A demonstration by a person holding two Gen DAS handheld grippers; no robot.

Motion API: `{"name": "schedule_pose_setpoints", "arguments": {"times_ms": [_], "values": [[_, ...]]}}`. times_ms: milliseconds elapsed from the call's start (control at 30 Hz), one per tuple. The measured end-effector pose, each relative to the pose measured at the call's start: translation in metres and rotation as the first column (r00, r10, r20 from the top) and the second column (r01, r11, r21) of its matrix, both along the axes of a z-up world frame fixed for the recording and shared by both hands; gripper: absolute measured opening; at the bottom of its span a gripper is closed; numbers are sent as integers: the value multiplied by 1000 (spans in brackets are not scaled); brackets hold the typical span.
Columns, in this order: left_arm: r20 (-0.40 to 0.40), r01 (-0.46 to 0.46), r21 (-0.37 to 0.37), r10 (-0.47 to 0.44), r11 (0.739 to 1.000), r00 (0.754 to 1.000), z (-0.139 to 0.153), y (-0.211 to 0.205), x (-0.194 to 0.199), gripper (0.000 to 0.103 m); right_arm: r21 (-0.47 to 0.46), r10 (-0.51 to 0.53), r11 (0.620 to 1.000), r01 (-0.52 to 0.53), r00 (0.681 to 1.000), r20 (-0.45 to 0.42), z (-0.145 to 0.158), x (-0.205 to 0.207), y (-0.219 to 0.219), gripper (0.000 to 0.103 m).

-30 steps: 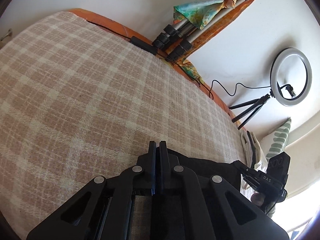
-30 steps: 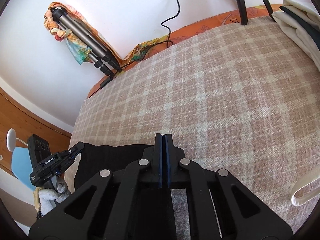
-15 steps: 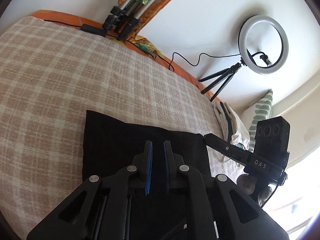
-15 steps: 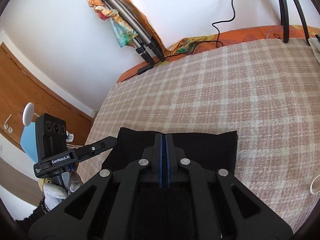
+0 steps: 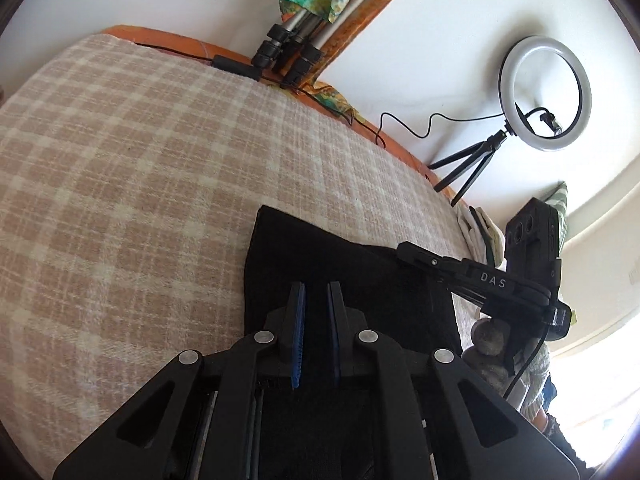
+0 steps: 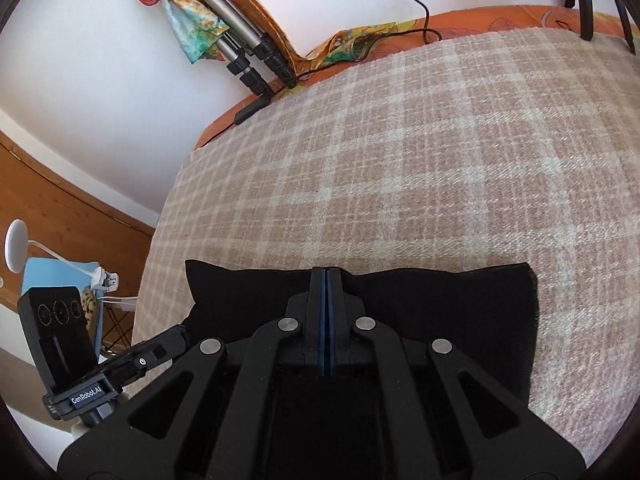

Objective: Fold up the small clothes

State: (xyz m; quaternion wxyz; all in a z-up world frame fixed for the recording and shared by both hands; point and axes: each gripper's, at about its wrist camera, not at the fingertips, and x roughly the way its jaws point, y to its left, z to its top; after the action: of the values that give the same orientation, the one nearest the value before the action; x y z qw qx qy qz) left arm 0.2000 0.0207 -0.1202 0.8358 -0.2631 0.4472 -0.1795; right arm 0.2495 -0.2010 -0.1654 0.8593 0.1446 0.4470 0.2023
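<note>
A black cloth [image 5: 288, 240] lies folded in a flat rectangle on the beige checked blanket [image 5: 140, 180]. Over its near half hangs my left gripper [image 5: 317, 285], its blue pads a narrow gap apart with nothing pinched; the cloth shows through the gap. In the right wrist view the same cloth [image 6: 460, 312] lies across the blanket [image 6: 400, 160]. My right gripper [image 6: 326, 269] is shut at the cloth's far edge, which puckers up around the tips. Each gripper appears in the other's view, the right one [image 5: 404, 248] over the cloth's right end and the left one [image 6: 176, 332] at its left end.
A ring light [image 5: 544, 92] on a small tripod stands at the bed's far right, its cable trailing along the orange sheet edge. Folded tripods [image 5: 296, 48] wrapped in a coloured scarf lean in the wall corner. Pale folded clothes [image 5: 480, 232] lie at the right; a blue chair [image 6: 60, 276] stands left.
Both grippers carried the black cloth forward and it now lies spread flat under them. The left jaws went from shut to slightly parted. The right jaws stayed shut.
</note>
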Motion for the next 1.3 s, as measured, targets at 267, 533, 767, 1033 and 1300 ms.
{"name": "schedule_pose_setpoints", "arguments": {"times_ms": [267, 533, 767, 1033, 1300], "values": [[-35, 3, 4, -3, 1000, 999, -12, -3, 30, 9, 56, 114, 992, -114, 993, 2, 19, -22, -1, 15], [-35, -145, 177, 154, 973, 987, -16, 24, 30, 7, -4, -198, 980, 198, 979, -49, 4, -10, -75, 20], [-31, -147, 63, 149, 987, 988, 12, 50, 1, 36, 28, -185, 982, 184, 982, 36, 43, -43, -102, 50], [-56, -63, -108, 57, 992, 997, 28, 44, -52, 51, 84, -72, 993, 79, 994, -84, 18, -90, -111, 53], [-197, -130, -227, 85, 965, 977, -8, 58, -68, 53, 186, -15, 981, 50, 983, -182, -14, -131, -112, 53]]}}
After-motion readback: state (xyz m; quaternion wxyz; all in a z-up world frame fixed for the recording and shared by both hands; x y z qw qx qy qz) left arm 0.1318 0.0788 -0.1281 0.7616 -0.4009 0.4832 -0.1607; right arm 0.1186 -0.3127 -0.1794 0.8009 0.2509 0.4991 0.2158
